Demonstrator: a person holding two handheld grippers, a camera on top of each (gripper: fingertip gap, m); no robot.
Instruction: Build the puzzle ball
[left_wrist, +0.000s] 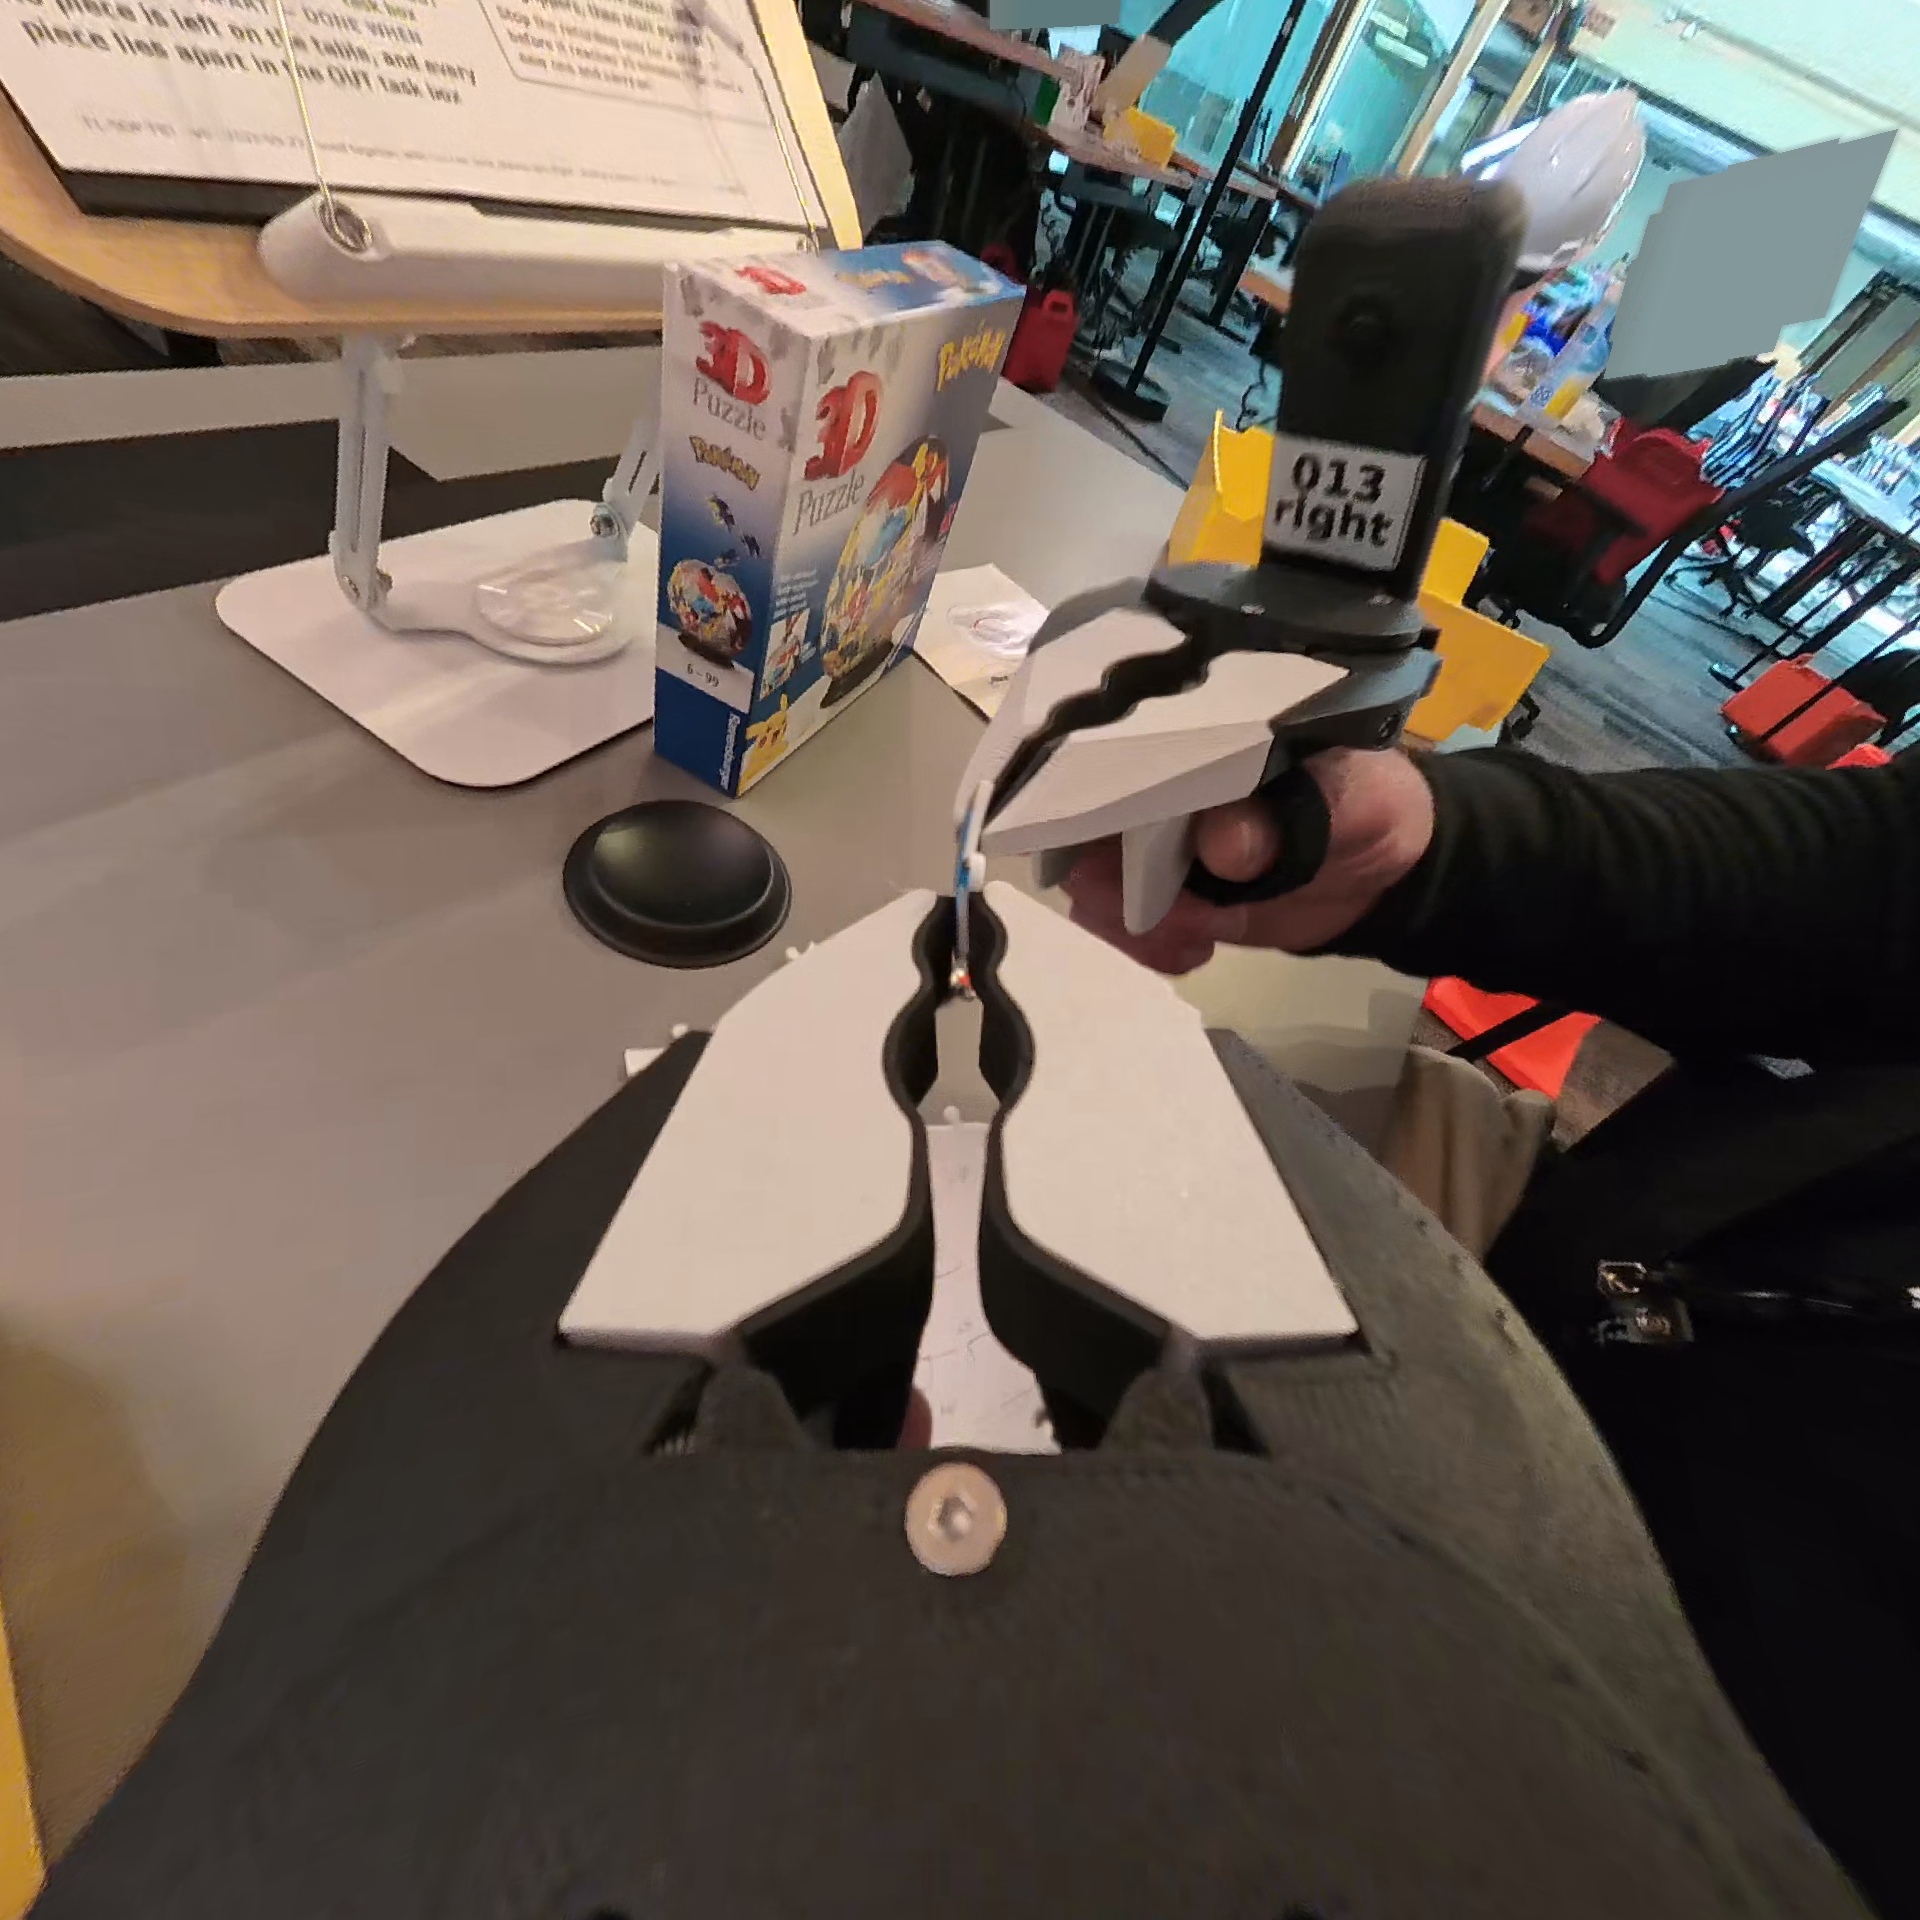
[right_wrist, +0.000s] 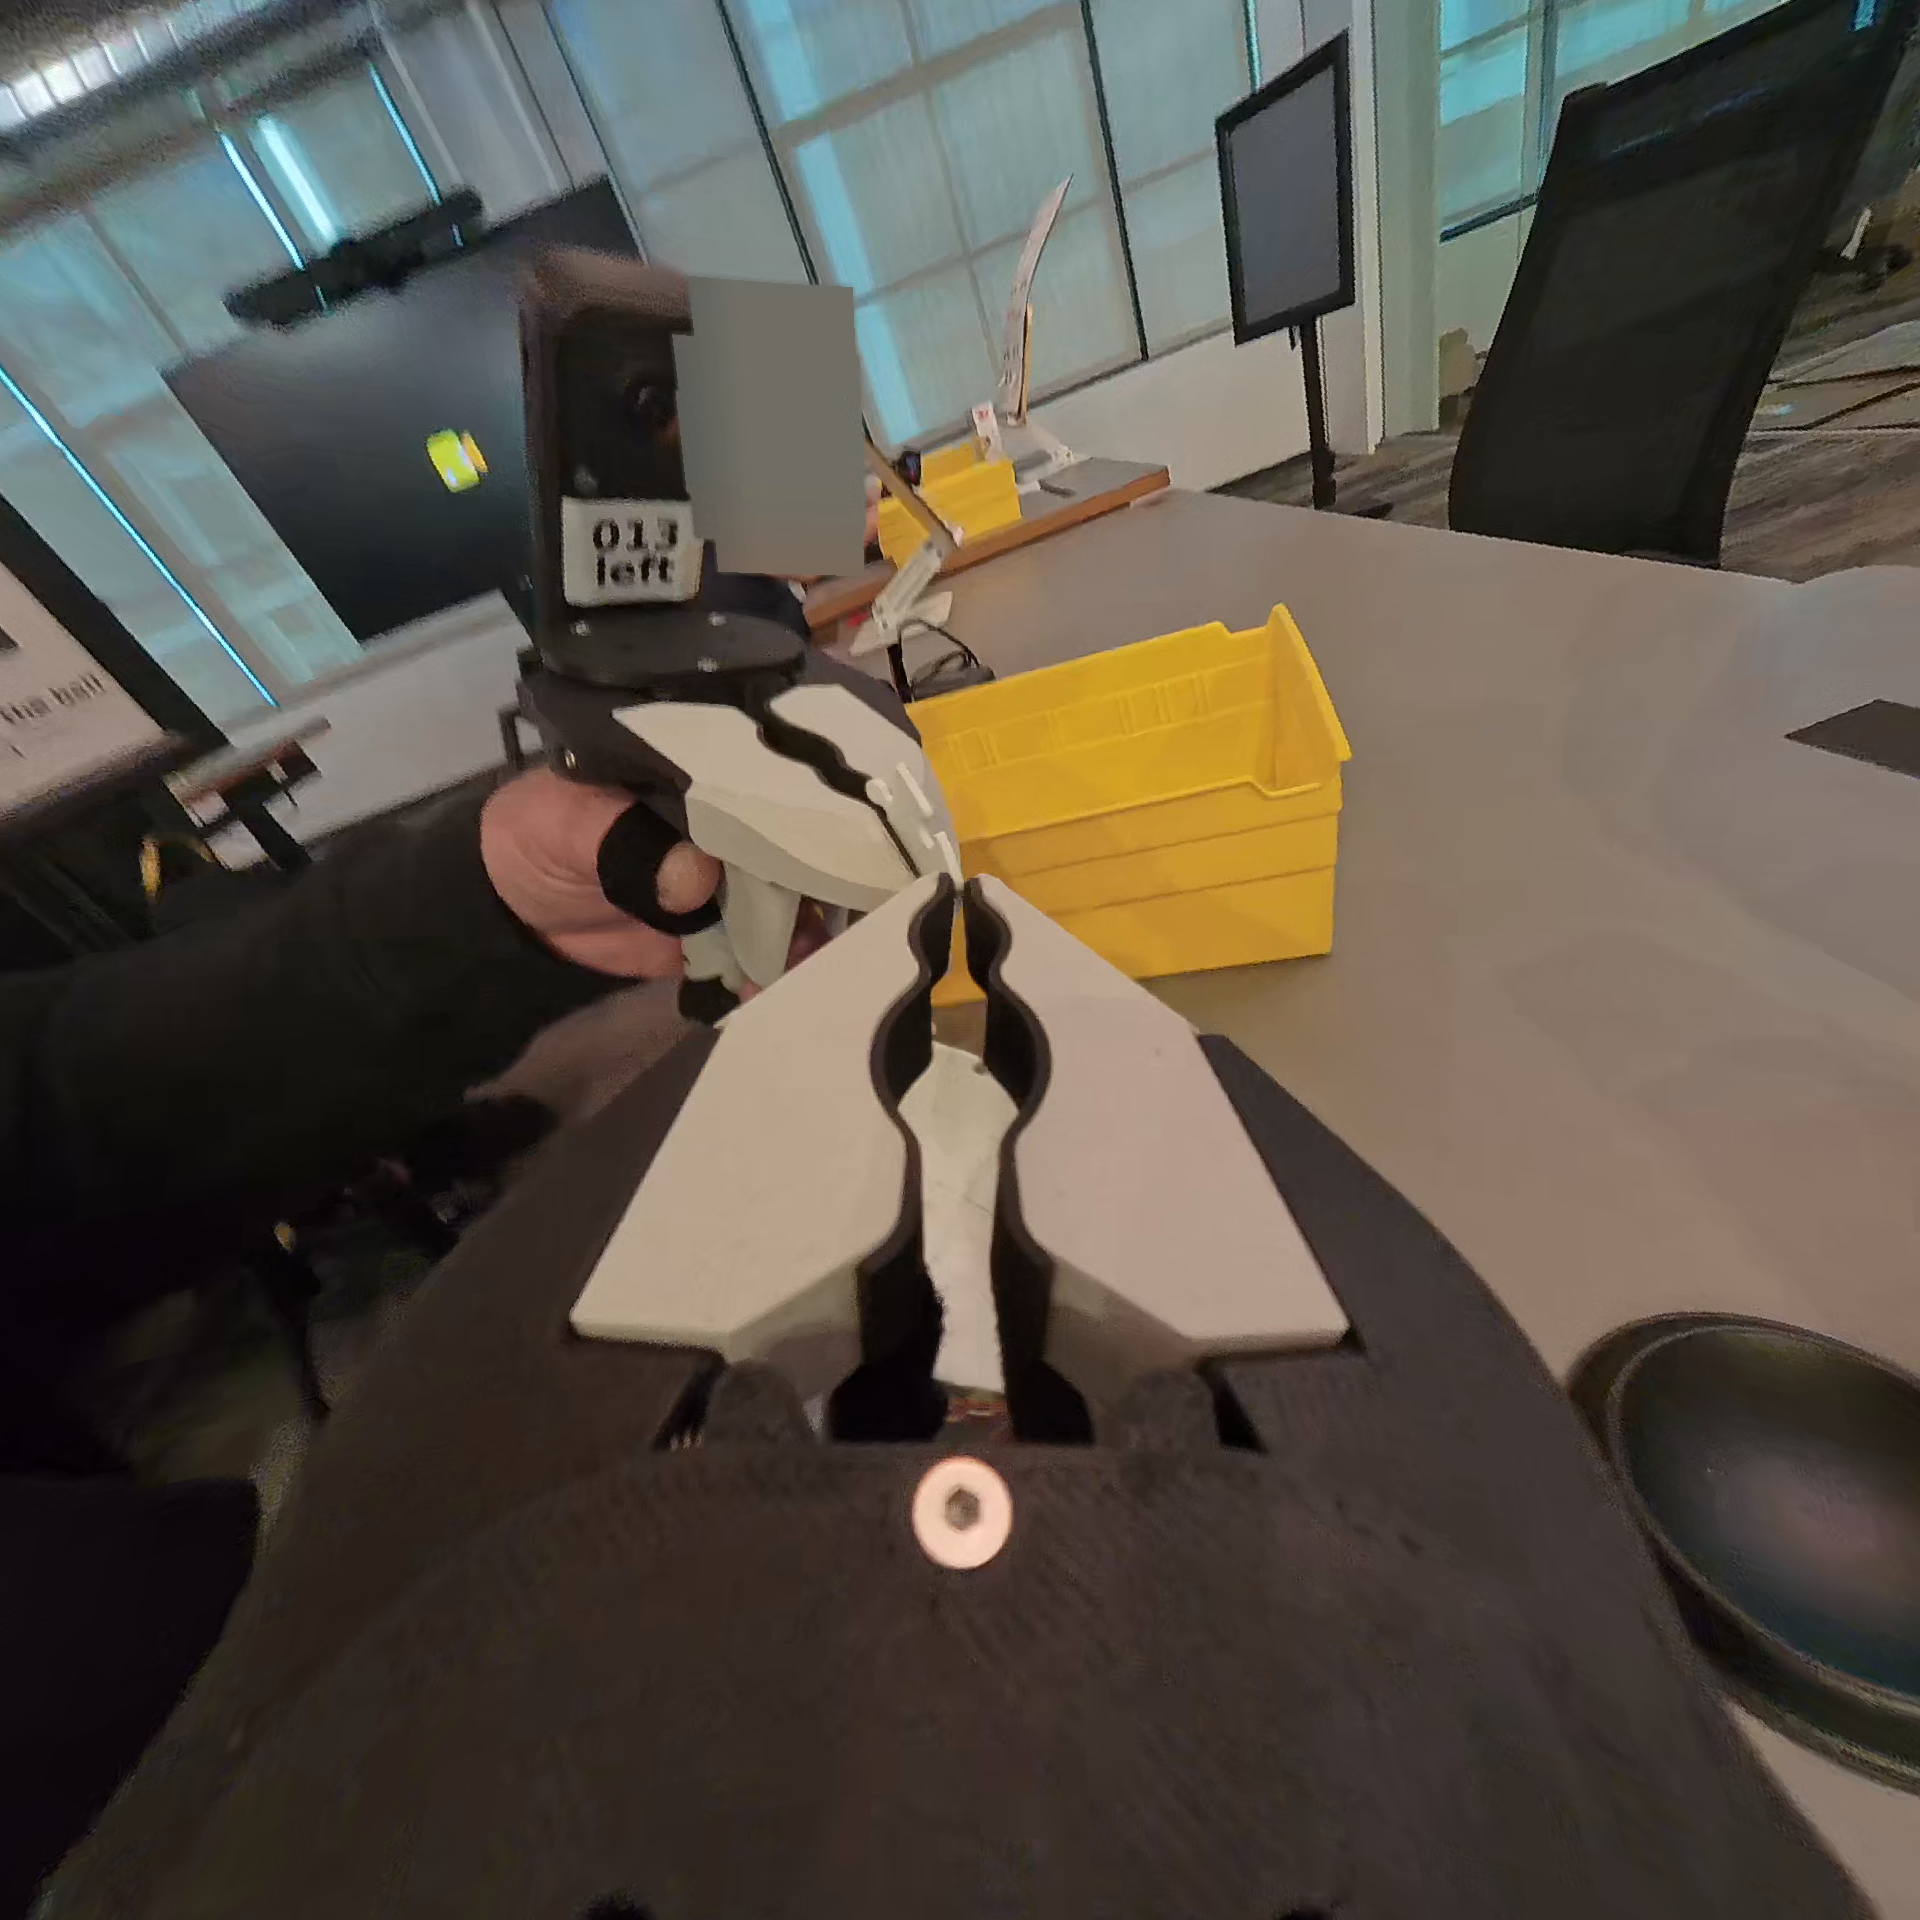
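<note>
My left gripper (left_wrist: 961, 909) is shut on a thin puzzle piece, held edge-on; its white back (left_wrist: 961, 1299) shows through the gap between the fingers. My right gripper (left_wrist: 987, 821) comes in from the right, shut on another puzzle piece (left_wrist: 968, 862) with a blue edge. The two grippers meet tip to tip above the table, and the pieces touch there. In the right wrist view, my right gripper (right_wrist: 956, 894) holds its white-backed piece (right_wrist: 961, 1174). The left gripper (right_wrist: 930, 842) holds a piece with white tabs (right_wrist: 906, 795) sticking out.
The puzzle box (left_wrist: 821, 520) stands upright on the grey table (left_wrist: 260, 883). A black dome-shaped stand (left_wrist: 675, 883) lies in front of it and shows at lower right in the right wrist view (right_wrist: 1787, 1507). A yellow bin (right_wrist: 1132, 821) and a white document stand (left_wrist: 436, 644) are nearby. My two grippers' fingertips are within a few centimetres of each other.
</note>
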